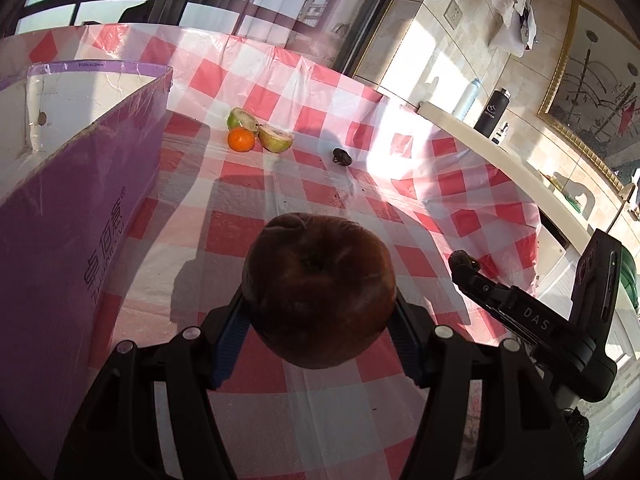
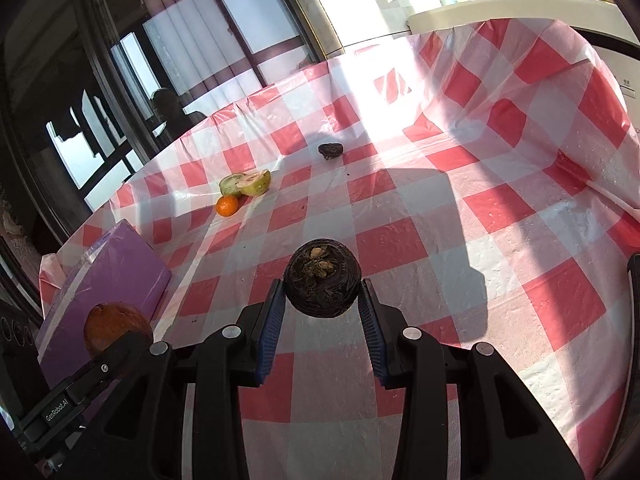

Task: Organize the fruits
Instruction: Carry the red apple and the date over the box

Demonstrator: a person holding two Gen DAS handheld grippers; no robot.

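Note:
My left gripper (image 1: 318,312) is shut on a large brown round fruit (image 1: 320,288), held above the checked table; the fruit also shows in the right wrist view (image 2: 116,326). My right gripper (image 2: 322,312) is shut on a small dark wrinkled round fruit (image 2: 322,282), also above the table; it shows at the right in the left wrist view (image 1: 464,262). On the table farther off lie a small orange (image 1: 241,139) (image 2: 227,205), two green fruit halves (image 1: 276,138) (image 2: 246,184) and a small dark shrivelled fruit (image 1: 342,157) (image 2: 330,150).
A purple cardboard box (image 1: 80,216) (image 2: 112,264) with a white inside stands at the table's left. The red-and-white checked plastic cloth (image 1: 360,128) (image 2: 460,240) covers the table. A white ledge with bottles (image 1: 492,114) runs behind the right side. Windows lie beyond the far edge.

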